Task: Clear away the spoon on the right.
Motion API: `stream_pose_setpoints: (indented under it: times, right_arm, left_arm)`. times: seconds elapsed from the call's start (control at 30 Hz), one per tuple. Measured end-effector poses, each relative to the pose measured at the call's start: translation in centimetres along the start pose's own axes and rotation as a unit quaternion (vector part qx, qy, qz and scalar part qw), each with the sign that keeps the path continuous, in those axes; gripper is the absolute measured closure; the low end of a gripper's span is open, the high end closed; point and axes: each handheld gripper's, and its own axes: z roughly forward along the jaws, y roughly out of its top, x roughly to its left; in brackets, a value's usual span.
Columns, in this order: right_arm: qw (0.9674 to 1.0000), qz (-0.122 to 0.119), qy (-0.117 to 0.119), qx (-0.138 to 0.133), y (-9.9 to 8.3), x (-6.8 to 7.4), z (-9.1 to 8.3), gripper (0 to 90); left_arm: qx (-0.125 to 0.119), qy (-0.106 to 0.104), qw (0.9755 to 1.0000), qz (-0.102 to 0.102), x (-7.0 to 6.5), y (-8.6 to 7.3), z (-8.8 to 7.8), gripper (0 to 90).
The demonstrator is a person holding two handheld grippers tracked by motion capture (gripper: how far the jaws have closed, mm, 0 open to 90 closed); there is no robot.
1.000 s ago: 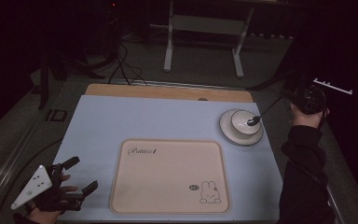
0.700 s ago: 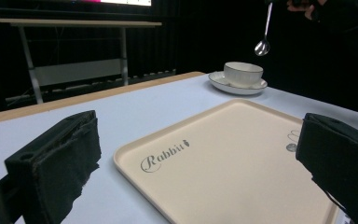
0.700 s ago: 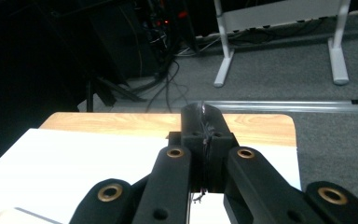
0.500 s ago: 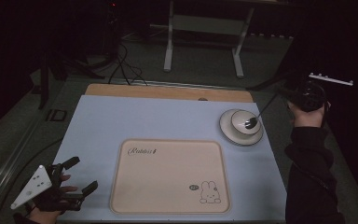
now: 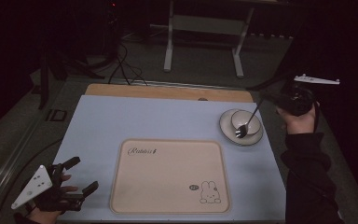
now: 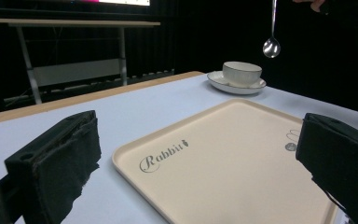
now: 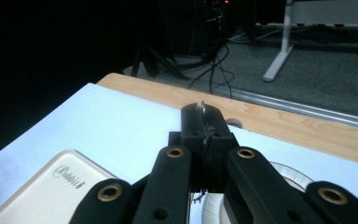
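Observation:
A metal spoon [image 5: 250,117] hangs bowl down over a white cup [image 5: 243,119] on its saucer [image 5: 257,138] at the table's right. My right gripper [image 5: 273,99] is shut on the spoon's handle [image 7: 203,110]. In the left gripper view the spoon bowl [image 6: 271,47] hangs clear above the cup [image 6: 242,73]. My left gripper [image 5: 81,175] rests open near the front left corner, nothing between its jaws, facing the cream tray [image 6: 233,154].
The cream tray [image 5: 170,179], marked with a rabbit print, lies in the middle of the pale blue table top [image 5: 135,119]. A wooden strip [image 5: 168,92] runs along the far edge. Beyond it are cables and a metal stand [image 5: 203,42] on the floor.
My right gripper has lifted and tilted, and the spoon's bowl has come up out of the cup. The left gripper has stayed where it was.

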Motion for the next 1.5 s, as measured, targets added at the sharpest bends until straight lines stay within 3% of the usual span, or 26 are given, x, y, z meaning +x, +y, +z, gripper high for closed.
stream_pose_setpoints:
  times: [0.27, 0.33, 0.43, 0.53, 0.6, 0.67, 0.87, 1.07, 1.1, 1.13, 1.17, 1.2, 1.23, 1.27, 1.3, 1.4, 1.5]
  right_arm:
    - [0.9983, -0.036, 0.042, 0.019, -0.3, 3.3, 0.3, 89.8]
    - [0.998, -0.041, 0.043, 0.021, -0.4, 3.6, 0.4, 89.8]
    - [0.996, -0.053, 0.064, 0.033, -0.6, 5.1, 0.9, 89.8]
    - [0.995, -0.058, 0.072, 0.038, -0.7, 5.7, 1.1, 89.8]
    - [0.9925, -0.067, 0.091, 0.048, -1.1, 6.8, 1.6, 89.8]
    - [0.992, -0.071, 0.092, 0.049, -1.2, 7.2, 1.8, 89.8]
    - [0.9866, -0.086, 0.124, 0.062, -1.8, 9.2, 2.5, 89.8]
    - [0.9778, -0.098, 0.166, 0.082, -2.7, 11.2, 3.3, 89.8]
    - [0.9778, -0.098, 0.166, 0.082, -2.7, 11.2, 3.3, 89.8]
    - [0.9741, -0.1, 0.183, 0.088, -3.2, 11.8, 3.6, 89.8]
    - [0.9741, -0.1, 0.183, 0.088, -3.2, 11.8, 3.6, 89.8]
    - [0.9709, -0.102, 0.194, 0.096, -3.8, 12.3, 4.0, 89.8]
    - [0.9709, -0.102, 0.194, 0.096, -3.8, 12.3, 4.0, 89.8]
    - [0.9685, -0.103, 0.202, 0.103, -4.4, 12.7, 4.5, 89.8]
    - [0.9685, -0.103, 0.202, 0.103, -4.4, 12.7, 4.5, 89.8]
    - [0.964, -0.107, 0.215, 0.113, -5.7, 13.3, 5.3, 89.8]
    - [0.9629, -0.105, 0.22, 0.117, -6.4, 13.4, 5.6, 89.8]
  left_arm:
    - [0.001, -0.005, 1.0, 0.0, 0.0, 0.0, 0.2, 0.0]
    - [0.001, -0.006, 1.0, 0.001, 0.0, 0.0, 0.3, 0.0]
    - [0.0, -0.009, 1.0, 0.0, 0.1, 0.0, 0.5, 0.0]
    - [0.0, -0.012, 0.9999, -0.002, 0.1, 0.1, 0.5, 0.0]
    - [0.0, -0.012, 0.9999, -0.002, 0.1, 0.1, 0.6, 0.0]
    - [0.0, -0.015, 0.9999, -0.001, 0.1, 0.1, 0.7, 0.0]
    - [0.001, -0.022, 0.9998, -0.001, 0.1, 0.1, 0.9, 0.0]
    - [0.001, -0.026, 0.9996, 0.002, 0.1, 0.1, 1.2, 0.0]
    - [0.001, -0.026, 0.9996, 0.002, 0.1, 0.1, 1.2, 0.0]
    - [0.001, -0.027, 0.9996, 0.001, 0.1, 0.1, 1.2, 0.0]
    - [0.001, -0.027, 0.9996, 0.001, 0.1, 0.1, 1.2, 0.0]
    - [0.001, -0.027, 0.9996, 0.0, 0.1, 0.1, 1.2, 0.0]
    - [0.001, -0.027, 0.9996, 0.0, 0.1, 0.1, 1.2, 0.0]
    - [0.001, -0.028, 0.9996, 0.001, 0.1, 0.1, 1.2, 0.0]
    - [0.001, -0.028, 0.9996, 0.001, 0.1, 0.1, 1.2, 0.0]
    - [0.002, -0.028, 0.9996, -0.001, 0.2, 0.1, 1.2, 0.0]
    - [0.0, -0.028, 0.9996, 0.0, 0.1, 0.1, 1.2, 0.0]
